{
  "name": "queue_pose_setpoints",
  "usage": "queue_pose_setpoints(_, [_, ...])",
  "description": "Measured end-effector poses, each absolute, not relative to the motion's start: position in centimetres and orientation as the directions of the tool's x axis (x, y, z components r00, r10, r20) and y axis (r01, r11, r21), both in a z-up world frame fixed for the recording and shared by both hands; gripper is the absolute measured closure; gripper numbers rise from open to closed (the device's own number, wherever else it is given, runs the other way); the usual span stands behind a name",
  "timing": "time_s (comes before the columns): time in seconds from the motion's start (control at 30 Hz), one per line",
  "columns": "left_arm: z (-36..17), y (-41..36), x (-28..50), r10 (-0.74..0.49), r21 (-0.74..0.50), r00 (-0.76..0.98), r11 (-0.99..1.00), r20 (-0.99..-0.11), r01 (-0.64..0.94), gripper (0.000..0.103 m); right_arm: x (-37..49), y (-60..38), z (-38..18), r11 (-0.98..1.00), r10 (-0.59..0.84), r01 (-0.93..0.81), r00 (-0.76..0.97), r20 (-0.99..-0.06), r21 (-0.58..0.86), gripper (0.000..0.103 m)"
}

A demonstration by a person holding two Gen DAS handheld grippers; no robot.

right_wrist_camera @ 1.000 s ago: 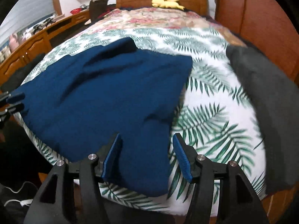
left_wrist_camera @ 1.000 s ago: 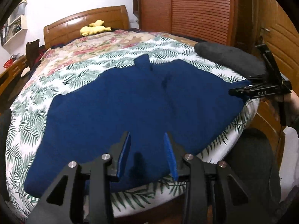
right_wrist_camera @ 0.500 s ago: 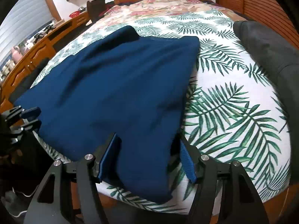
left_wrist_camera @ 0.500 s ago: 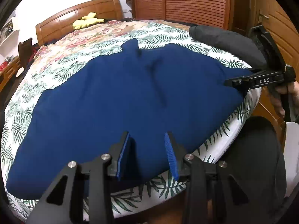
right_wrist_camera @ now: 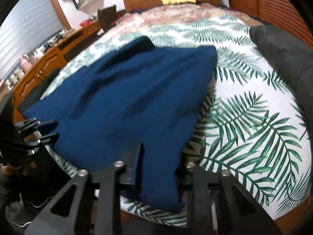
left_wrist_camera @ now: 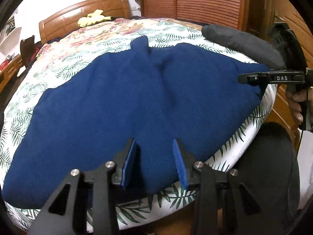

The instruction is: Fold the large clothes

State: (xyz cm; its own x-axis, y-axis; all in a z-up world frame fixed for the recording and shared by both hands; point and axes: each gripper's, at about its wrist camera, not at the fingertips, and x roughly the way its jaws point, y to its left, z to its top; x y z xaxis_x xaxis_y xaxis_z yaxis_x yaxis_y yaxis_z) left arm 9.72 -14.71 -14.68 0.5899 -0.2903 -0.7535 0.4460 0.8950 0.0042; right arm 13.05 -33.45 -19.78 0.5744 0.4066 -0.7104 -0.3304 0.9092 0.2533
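Note:
A large dark blue garment (left_wrist_camera: 125,105) lies spread flat on the palm-leaf bedspread (left_wrist_camera: 64,62). My left gripper (left_wrist_camera: 154,164) is open, its jaws on either side of the garment's near hem at the bed's front edge. In the right wrist view the garment (right_wrist_camera: 125,101) fills the middle. My right gripper (right_wrist_camera: 156,168) has its jaws still apart around the garment's near right corner, with cloth draped over the right finger. The right gripper also shows in the left wrist view (left_wrist_camera: 252,77) at the garment's far right corner. The left gripper shows in the right wrist view (right_wrist_camera: 45,129) at the left edge.
A dark grey folded cloth (left_wrist_camera: 240,43) lies on the bed's right side, also seen in the right wrist view (right_wrist_camera: 281,58). A yellow plush toy (left_wrist_camera: 93,18) sits by the wooden headboard (left_wrist_camera: 82,15). A wooden wardrobe (left_wrist_camera: 205,2) stands right, a desk (right_wrist_camera: 49,62) left.
Both grippers have moved forward onto the garment's near edge. The right gripper's jaws have come around the corner cloth, which now covers its right finger. The garment lies flatter.

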Motion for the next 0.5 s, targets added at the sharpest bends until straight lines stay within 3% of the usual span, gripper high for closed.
queue_pose_setpoints(0.2, [-13.0, -12.3, 9.4, -0.293, -0.013, 0.628, 0.912, -0.721, 0.41, 0.066, 12.6, -32.3, -15.6, 0.873, 0.486, -0.386, 0.648, -0.586, 0.298, 0.093])
queue_pose_setpoints(0.5, [-9.6, -5.8, 8.1, -0.261, -0.016, 0.716, 0.944, -0.648, 0.33, 0.065, 14.2, -23.6, -10.7, 0.801, 0.589, -0.54, 0.629, -0.507, 0.26, 0.095])
